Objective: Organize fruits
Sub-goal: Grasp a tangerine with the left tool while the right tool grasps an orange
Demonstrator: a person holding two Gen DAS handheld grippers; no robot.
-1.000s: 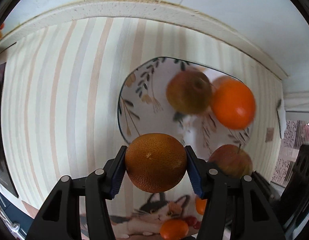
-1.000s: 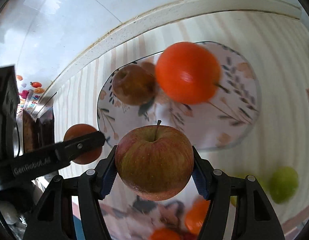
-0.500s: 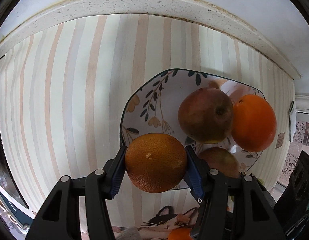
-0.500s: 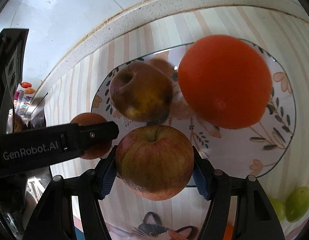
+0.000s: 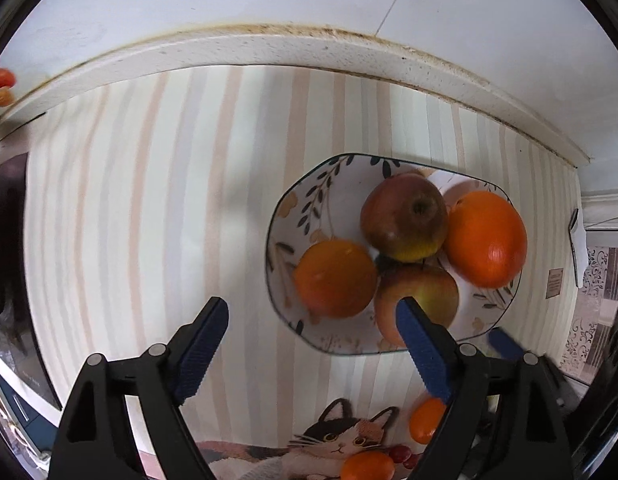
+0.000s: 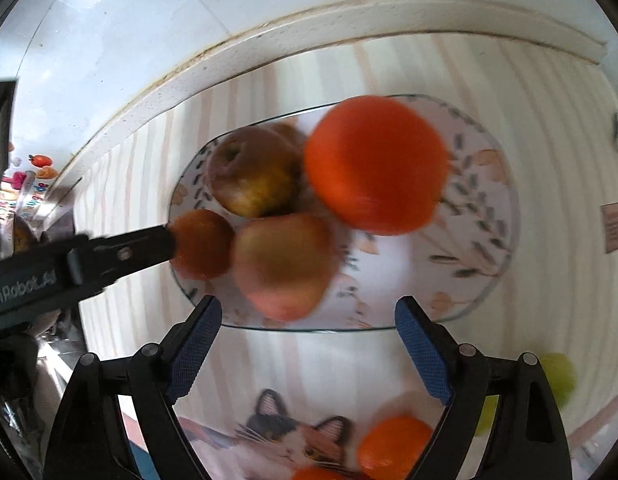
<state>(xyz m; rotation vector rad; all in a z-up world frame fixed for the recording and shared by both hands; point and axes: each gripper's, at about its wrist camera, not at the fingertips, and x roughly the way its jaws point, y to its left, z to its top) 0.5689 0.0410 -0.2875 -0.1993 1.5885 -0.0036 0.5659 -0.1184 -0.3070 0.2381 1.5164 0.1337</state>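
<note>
Both the left gripper [image 5: 311, 322] and the right gripper [image 6: 307, 322] have black, angular fingers with silver pivot screws and ribbed blue pads [image 5: 201, 350]. White "GenRobot.AI" lettering marks the left gripper's side.

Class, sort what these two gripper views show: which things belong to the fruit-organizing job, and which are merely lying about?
Belongs to the job:
plate
dull orange
bright orange
dark apple
red-yellow apple
small oranges and green fruit off the plate

Just lying about:
striped mat
cat picture
</note>
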